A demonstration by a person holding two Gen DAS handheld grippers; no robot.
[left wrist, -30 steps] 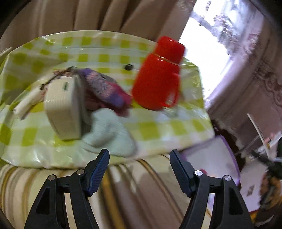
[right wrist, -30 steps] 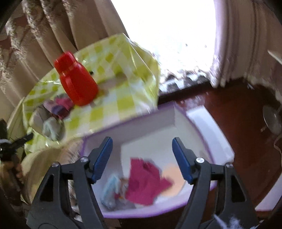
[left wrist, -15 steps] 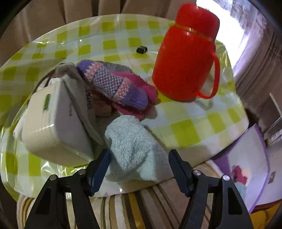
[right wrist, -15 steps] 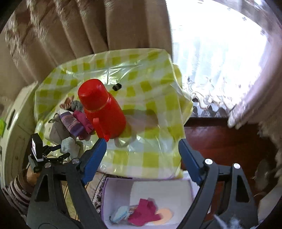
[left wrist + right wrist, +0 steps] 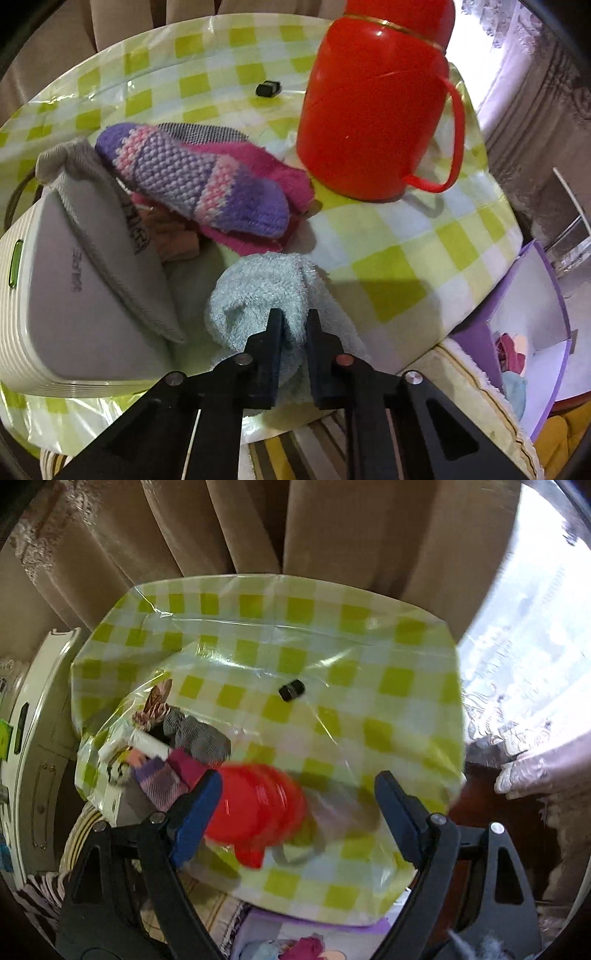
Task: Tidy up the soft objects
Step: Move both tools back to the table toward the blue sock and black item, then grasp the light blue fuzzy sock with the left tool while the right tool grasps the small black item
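Note:
A fluffy light blue sock (image 5: 258, 291) lies at the near edge of the checked table (image 5: 388, 266). My left gripper (image 5: 294, 317) is closing, and its pads pinch a fold of that sock. Behind it lie a purple and pink knitted sock (image 5: 199, 177), a pink sock (image 5: 273, 166) and a grey sock (image 5: 99, 206) draped over a white box (image 5: 74, 288). My right gripper (image 5: 298, 781) hangs high over the table, open and holding nothing. The sock pile (image 5: 173, 771) shows to its left. A purple-rimmed box (image 5: 528, 295) below the table's right edge holds pink and blue soft items.
A red jug (image 5: 369, 110) with a handle stands right of the socks; it appears blurred under my right gripper as the red jug (image 5: 258, 805). A small black object (image 5: 269, 88) lies farther back. Curtains hang behind the table, and a striped cushion lies below its near edge.
My left gripper came down onto the light blue sock and its jaws closed on it. My right gripper rose from the purple box to above the table and rolled.

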